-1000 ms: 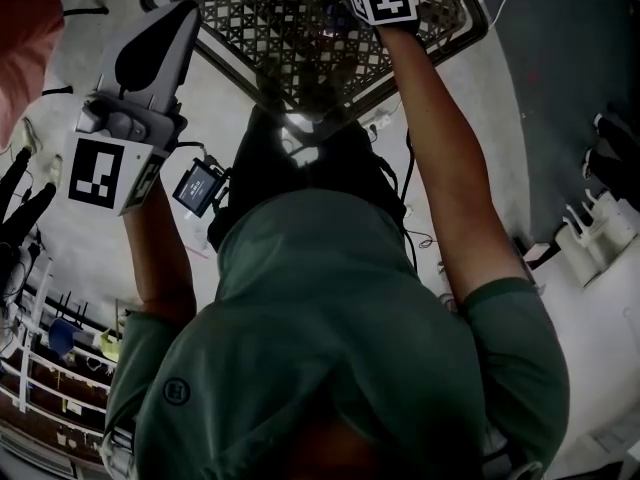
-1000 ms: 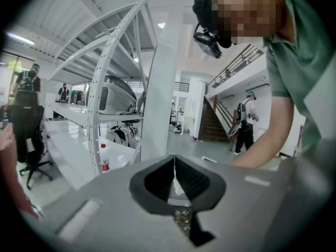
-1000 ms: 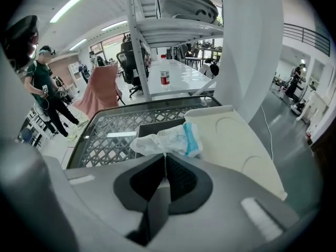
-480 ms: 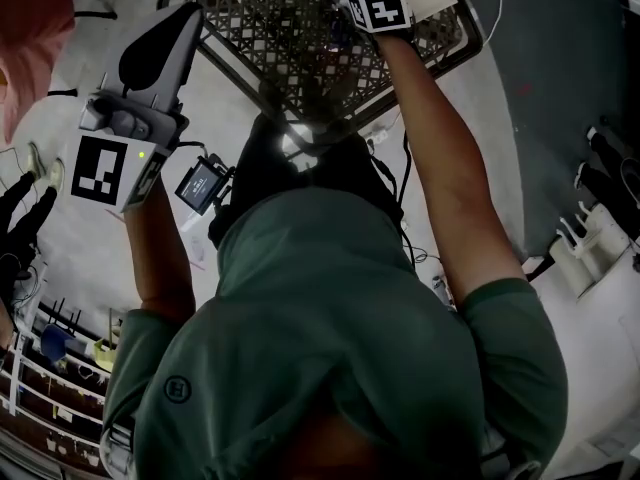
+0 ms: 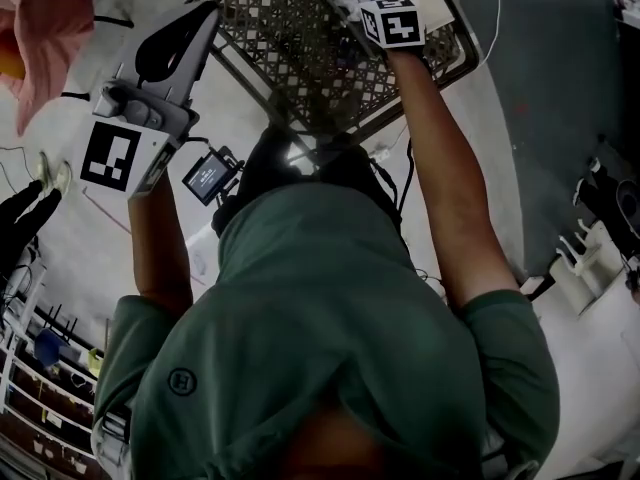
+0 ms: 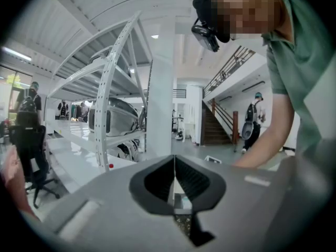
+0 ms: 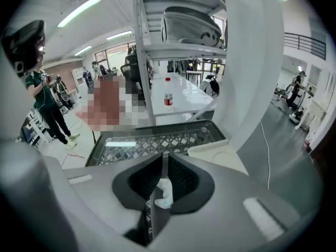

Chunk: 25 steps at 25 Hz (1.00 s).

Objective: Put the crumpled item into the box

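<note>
Two grey, matte plastic grippers are up in front of the person in the green shirt point(image 5: 320, 318), each carrying a black-and-white marker cube point(image 5: 110, 155). The left gripper point(image 6: 174, 160) is clenched on nothing, its ribbed black pads meeting in one clean line. On the right gripper point(image 7: 164, 156) the jaws have just been opening and stand a thin slit apart, yet the ribbed pads point(image 7: 182, 177) pinch a crumpled wad point(image 7: 164, 191), white, creased and soft-edged, tucked just behind the tips. So the wad is up in the right jaws, and the crate point(image 7: 157, 140), black plastic with diamond-lattice walls and a rounded rim, lies just beyond them. Only the right gripper view shows the wad; from the head camera the gripper body hides it. That view also gives a cream flat piece point(image 7: 218, 154) at the crate's right corner and a clear bottle point(image 7: 168, 97) with a red cap on a glossy white table point(image 7: 186, 96). The head view alone catches a pink draped cloth point(image 5: 45, 23) at upper left and a small lit screen point(image 5: 208, 175). The left gripper view alone shows a perforated white rack point(image 6: 113, 77) and a staircase point(image 6: 218, 125).
</note>
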Each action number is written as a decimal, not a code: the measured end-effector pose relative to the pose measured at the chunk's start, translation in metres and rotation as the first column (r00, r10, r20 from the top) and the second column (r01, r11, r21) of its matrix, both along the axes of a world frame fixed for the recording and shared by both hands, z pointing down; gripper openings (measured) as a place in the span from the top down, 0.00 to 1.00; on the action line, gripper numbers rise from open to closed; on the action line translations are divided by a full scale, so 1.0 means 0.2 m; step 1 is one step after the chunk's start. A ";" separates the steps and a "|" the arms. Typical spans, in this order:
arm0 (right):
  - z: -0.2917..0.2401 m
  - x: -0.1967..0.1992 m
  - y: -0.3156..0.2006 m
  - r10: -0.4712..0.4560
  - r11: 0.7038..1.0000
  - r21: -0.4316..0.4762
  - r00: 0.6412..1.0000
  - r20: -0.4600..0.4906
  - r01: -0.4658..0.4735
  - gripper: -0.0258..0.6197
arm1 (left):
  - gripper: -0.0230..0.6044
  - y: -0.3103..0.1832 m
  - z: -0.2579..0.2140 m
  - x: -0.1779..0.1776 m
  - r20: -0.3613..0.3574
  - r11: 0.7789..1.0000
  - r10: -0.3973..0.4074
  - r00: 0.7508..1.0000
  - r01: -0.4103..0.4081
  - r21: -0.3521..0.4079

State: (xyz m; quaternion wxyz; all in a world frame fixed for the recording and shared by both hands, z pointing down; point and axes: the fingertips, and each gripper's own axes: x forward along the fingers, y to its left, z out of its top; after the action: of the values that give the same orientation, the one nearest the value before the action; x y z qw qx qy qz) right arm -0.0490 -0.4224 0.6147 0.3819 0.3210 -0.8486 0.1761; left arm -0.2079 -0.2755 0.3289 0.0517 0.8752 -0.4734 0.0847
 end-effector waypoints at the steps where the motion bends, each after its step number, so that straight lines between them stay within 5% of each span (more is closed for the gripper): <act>1: -0.09 0.00 0.01 0.003 1.000 0.025 1.000 0.019 -0.003 0.90 | 0.95 0.02 -0.04 0.01 0.005 1.000 0.004 1.000 -0.004 0.011; 10: -0.82 -0.10 0.02 -0.026 0.970 0.242 0.972 0.235 -0.032 0.92 | 0.95 -0.03 -0.09 -0.01 0.014 0.996 0.055 0.998 -0.056 0.068; 25: -2.12 0.12 0.48 -0.213 0.796 0.600 0.891 0.400 -0.080 0.95 | 0.95 0.02 -0.43 0.20 0.060 0.963 0.181 0.982 -0.189 0.191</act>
State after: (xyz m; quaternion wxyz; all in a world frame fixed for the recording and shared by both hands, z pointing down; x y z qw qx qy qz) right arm -0.0259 -0.3259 0.1903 0.0601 0.3450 -0.9355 -0.0473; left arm -0.1673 -0.2712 0.2439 -0.0526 0.9145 -0.3965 0.0604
